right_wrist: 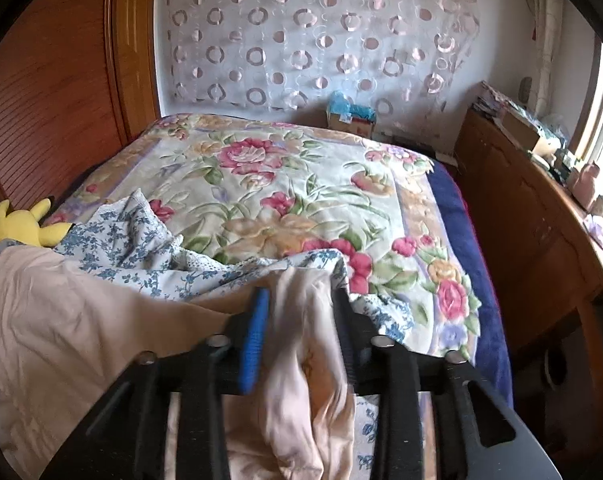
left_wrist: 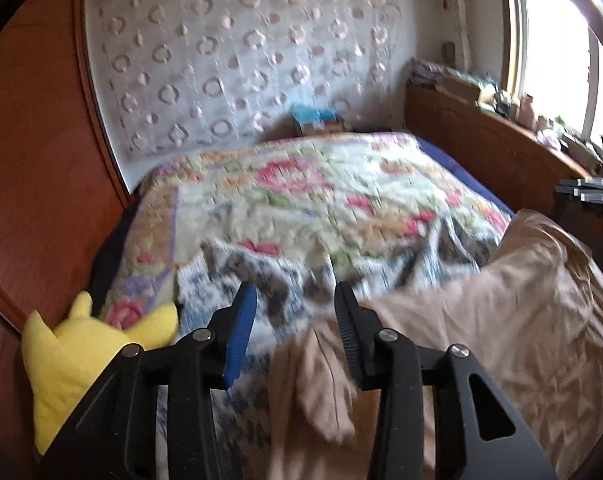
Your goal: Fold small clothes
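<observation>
To the left of the left gripper [left_wrist: 295,300] lies a yellow plush toy [left_wrist: 73,356] on the floral quilt [left_wrist: 301,192]. The gripper's jaws stand wide apart; a fold of the beige garment [left_wrist: 501,300] hangs between them beside the right finger, and the rest spreads to its right. Ahead lies a blue-flowered cloth [left_wrist: 261,272], blurred. The right gripper [right_wrist: 301,304] also stands wide, with the beige garment [right_wrist: 301,360] draped between its fingers and trailing off to its left; whether the fingers pinch it cannot be told.
</observation>
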{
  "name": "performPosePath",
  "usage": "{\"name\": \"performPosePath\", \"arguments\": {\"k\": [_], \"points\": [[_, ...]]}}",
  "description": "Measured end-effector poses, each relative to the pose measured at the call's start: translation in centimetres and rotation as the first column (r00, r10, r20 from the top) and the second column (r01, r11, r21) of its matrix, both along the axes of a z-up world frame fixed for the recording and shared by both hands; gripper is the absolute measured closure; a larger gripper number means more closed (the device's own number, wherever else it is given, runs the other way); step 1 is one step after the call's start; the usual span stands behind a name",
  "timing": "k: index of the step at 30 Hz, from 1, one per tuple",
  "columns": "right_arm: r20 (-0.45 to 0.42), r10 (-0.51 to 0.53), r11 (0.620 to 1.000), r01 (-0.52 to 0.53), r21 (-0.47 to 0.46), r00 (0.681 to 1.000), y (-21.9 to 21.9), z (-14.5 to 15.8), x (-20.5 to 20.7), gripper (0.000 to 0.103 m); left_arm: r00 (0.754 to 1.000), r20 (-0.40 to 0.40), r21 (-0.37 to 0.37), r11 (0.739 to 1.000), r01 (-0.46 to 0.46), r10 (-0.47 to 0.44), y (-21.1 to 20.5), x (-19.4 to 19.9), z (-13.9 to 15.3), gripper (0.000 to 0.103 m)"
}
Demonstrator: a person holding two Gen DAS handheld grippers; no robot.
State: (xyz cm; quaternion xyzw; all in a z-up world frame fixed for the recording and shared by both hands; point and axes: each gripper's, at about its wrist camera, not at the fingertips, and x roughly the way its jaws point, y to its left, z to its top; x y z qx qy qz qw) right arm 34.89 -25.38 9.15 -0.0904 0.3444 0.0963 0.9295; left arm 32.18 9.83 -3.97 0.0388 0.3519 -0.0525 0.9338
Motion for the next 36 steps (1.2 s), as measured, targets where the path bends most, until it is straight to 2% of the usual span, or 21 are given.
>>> {"name": "performPosePath", "arguments": {"k": [5, 7, 8, 9, 11, 13, 16, 23, 31, 32, 33, 36], "points": [[-0.005, 0.013, 0.998, -0.012, 0.057, 1.0, -2.2, 0.9, -4.3, 0.059, 0.996, -0.065, -0.014, 0.998, 0.054, -0.054, -1.1, -2.8, -2.2, 0.061], [-0.016, 0.019, 0.997, -0.018, 0.082, 1.0, -3.4, 0.6, -6.7, 0.059, 0.992, -0.097, -0.025, 0.996, 0.082, -0.085, -1.5, -3.9, -3.1, 0.049], [-0.029, 0.02, 0.995, -0.018, 0.095, 0.999, -3.9, 0.4, -8.0, 0.059, 0.991, -0.101, -0.025, 0.996, 0.088, -0.09, -1.7, -4.5, -3.4, 0.038], [-0.044, 0.023, 0.994, -0.018, 0.105, 0.999, -4.4, 0.0, -8.9, 0.059, 0.99, -0.107, -0.027, 0.995, 0.094, -0.097, -2.0, -4.9, -3.6, 0.033], [-0.079, 0.032, 0.994, -0.024, 0.111, 0.996, -5.2, -1.2, -9.9, 0.059, 0.985, -0.135, -0.028, 0.994, 0.101, -0.104, -2.5, -5.4, -4.2, 0.033], [-0.103, 0.023, 0.995, -0.013, 0.101, 0.994, -6.1, -1.6, -11.1, 0.059, 0.987, -0.144, -0.004, 0.997, 0.074, -0.073, -2.8, -5.8, -4.6, 0.033], [-0.138, 0.02, 0.989, 0.0, 0.149, 0.99, -7.3, -1.6, -11.9, 0.059, 0.986, -0.155, -0.014, 0.998, 0.057, -0.059, -2.8, -5.9, -4.7, 0.033], [-0.133, 0.025, 0.984, -0.001, 0.176, 0.991, -7.7, -1.0, -11.0, 0.059, 0.981, -0.189, -0.069, 0.997, 0.022, -0.035, -2.1, -5.7, -5.4, 0.033], [-0.112, 0.015, 0.984, 0.005, 0.177, 0.994, -7.2, -3.3, -10.4, 0.059, 0.984, -0.175, -0.106, 0.994, 0.016, -0.035, -1.2, -5.0, -5.1, 0.033], [-0.113, 0.017, 0.982, 0.004, 0.188, 0.993, -7.6, -3.2, -10.6, 0.059, 0.985, -0.172, -0.109, 0.994, 0.014, -0.033, -1.2, -4.7, -5.0, 0.038], [-0.113, 0.019, 0.98, 0.004, 0.199, 0.993, -7.8, -3.4, -10.6, 0.059, 0.984, -0.173, -0.108, 0.994, 0.016, -0.035, -1.2, -4.4, -5.0, 0.047], [-0.115, 0.02, 0.976, 0.005, 0.216, 0.993, -7.2, -4.4, -9.6, 0.059, 0.976, -0.21, -0.159, 0.987, 0.026, -0.059, -1.2, -3.2, -5.2, 0.053]]}}
